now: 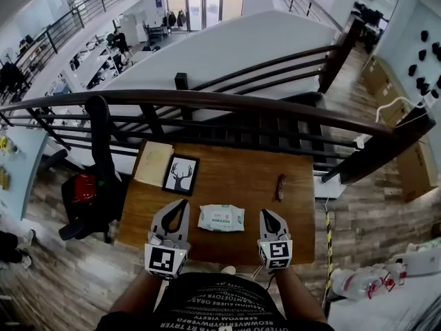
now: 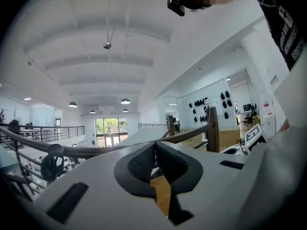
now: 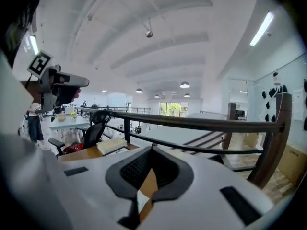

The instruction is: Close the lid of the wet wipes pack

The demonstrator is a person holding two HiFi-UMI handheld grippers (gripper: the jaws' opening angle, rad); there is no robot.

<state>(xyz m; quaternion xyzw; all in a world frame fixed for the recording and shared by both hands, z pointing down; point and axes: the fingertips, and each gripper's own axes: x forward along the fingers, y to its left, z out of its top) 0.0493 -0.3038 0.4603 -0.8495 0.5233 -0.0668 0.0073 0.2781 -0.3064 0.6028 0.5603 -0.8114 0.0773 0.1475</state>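
Wet wipes pack (image 1: pixel 221 218) lay flat on the bench (image 1: pixel 238 178) between the left tool (image 1: pixel 183 204) and the right tool (image 1: pixel 267 214), long axis running tool to tool, neither clearly nearer; both tools were closed on nothing.

This is an open office, seen from an upper floor. A wooden table (image 1: pixel 234 178) stands against a dark railing (image 1: pixel 227 103), with an office chair (image 1: pixel 103 178) at its left edge. Below are rows of desks (image 1: pixel 93 57) and glass doors (image 1: pixel 204 7).
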